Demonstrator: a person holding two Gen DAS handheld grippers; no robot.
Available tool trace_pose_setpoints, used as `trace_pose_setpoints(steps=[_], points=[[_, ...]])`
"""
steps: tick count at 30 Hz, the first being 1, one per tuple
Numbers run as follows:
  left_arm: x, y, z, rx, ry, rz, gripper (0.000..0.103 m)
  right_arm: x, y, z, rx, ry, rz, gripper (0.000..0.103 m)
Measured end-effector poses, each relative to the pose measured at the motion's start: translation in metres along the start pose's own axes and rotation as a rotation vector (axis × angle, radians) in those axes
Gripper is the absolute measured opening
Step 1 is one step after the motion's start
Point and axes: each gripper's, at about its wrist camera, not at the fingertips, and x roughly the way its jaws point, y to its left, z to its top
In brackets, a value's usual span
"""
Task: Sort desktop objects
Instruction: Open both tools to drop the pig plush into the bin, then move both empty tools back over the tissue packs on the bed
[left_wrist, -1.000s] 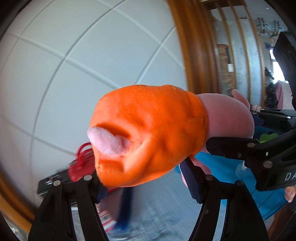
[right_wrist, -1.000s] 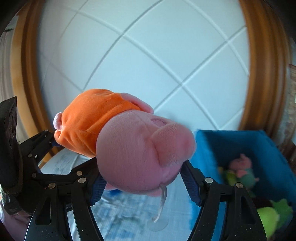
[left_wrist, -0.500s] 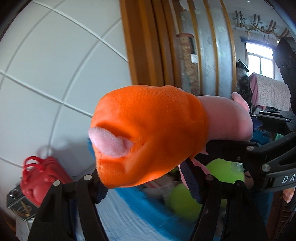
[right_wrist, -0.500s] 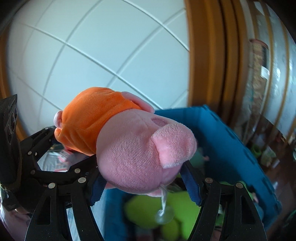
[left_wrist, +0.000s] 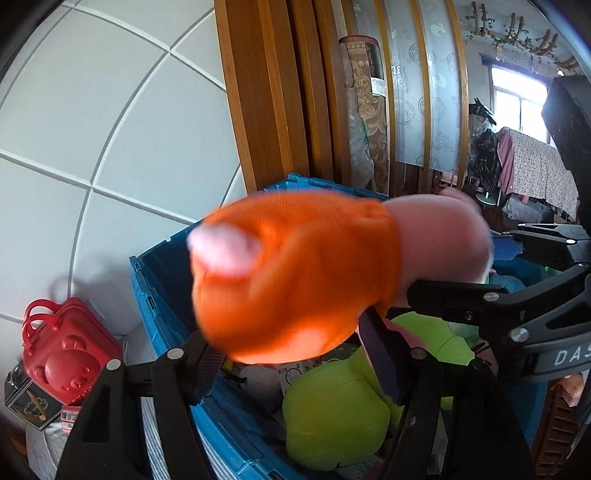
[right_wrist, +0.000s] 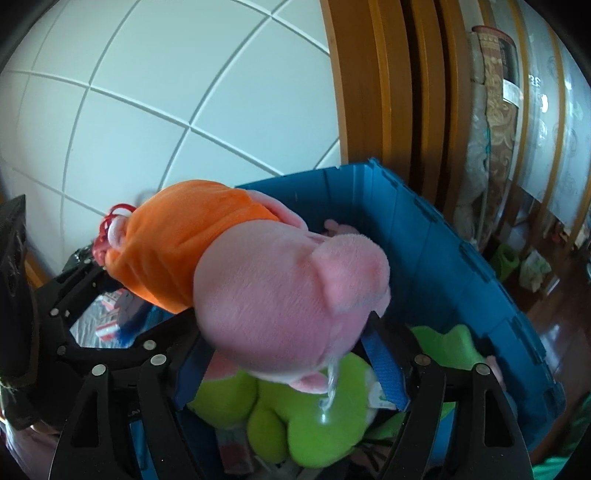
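Note:
A pink plush pig in an orange dress (left_wrist: 295, 280) hangs between both grippers above the open blue crate (left_wrist: 159, 291). My left gripper (left_wrist: 295, 354) is shut on its orange body. My right gripper (right_wrist: 291, 350) is shut on its pink head (right_wrist: 280, 295); a clear suction cup (right_wrist: 328, 391) dangles under the head. In the right wrist view the crate's blue wall (right_wrist: 424, 236) lies behind and below the pig. A lime green plush (left_wrist: 332, 413) lies in the crate under the pig; it also shows in the right wrist view (right_wrist: 314, 417).
A red bear-shaped case (left_wrist: 62, 354) stands on a dark box (left_wrist: 29, 402) left of the crate. A white tiled wall (left_wrist: 92, 129) and a wooden door frame (left_wrist: 266, 92) rise behind. Another pink plush (right_wrist: 340, 227) lies at the crate's far side.
Both grippers have carried the pig rightward from over the table to above the blue crate. The crate's inside and the green plush now lie directly below.

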Motion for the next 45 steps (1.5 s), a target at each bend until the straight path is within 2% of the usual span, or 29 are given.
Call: trace_pose_setpoints(steps=[4, 6, 11, 13, 16, 20, 23, 26, 29, 30, 36, 45], points=[[0.0, -0.01, 0.0, 0.016, 0.009, 0.007, 0.069, -0.007, -0.01, -0.002, 0.049, -0.004, 0.047, 0.079], [-0.001, -0.015, -0.006, 0.035, 0.021, 0.034, 0.069, -0.014, -0.014, -0.005, 0.065, -0.013, 0.027, 0.09], [-0.005, -0.018, -0.02, 0.006, 0.045, 0.06, 0.072, -0.036, -0.028, -0.02, 0.108, -0.056, -0.029, 0.102], [-0.012, -0.018, -0.027, -0.014, 0.03, 0.086, 0.078, -0.046, -0.03, -0.026, 0.118, -0.066, -0.048, 0.103], [-0.032, -0.012, -0.036, -0.05, -0.015, 0.115, 0.08, -0.058, -0.029, -0.04, 0.13, -0.081, -0.062, 0.103], [-0.064, 0.003, -0.053, -0.148, -0.085, 0.145, 0.083, -0.071, -0.015, -0.055, 0.113, -0.108, -0.066, 0.103], [-0.087, 0.019, -0.072, -0.224, -0.127, 0.185, 0.084, -0.082, 0.003, -0.063, 0.094, -0.146, -0.055, 0.103], [-0.108, 0.035, -0.1, -0.255, -0.146, 0.287, 0.084, -0.09, 0.027, -0.069, 0.065, -0.193, -0.01, 0.103], [-0.119, 0.056, -0.126, -0.28, -0.122, 0.357, 0.084, -0.09, 0.057, -0.07, 0.035, -0.208, 0.049, 0.103], [-0.123, 0.066, -0.135, -0.301, -0.112, 0.385, 0.084, -0.089, 0.07, -0.07, -0.001, -0.214, 0.106, 0.103], [-0.152, 0.129, -0.19, -0.424, -0.06, 0.481, 0.084, -0.09, 0.146, -0.07, -0.111, -0.261, 0.226, 0.103], [-0.195, 0.213, -0.254, -0.536, -0.024, 0.574, 0.084, -0.056, 0.252, -0.072, -0.192, -0.188, 0.304, 0.103]])
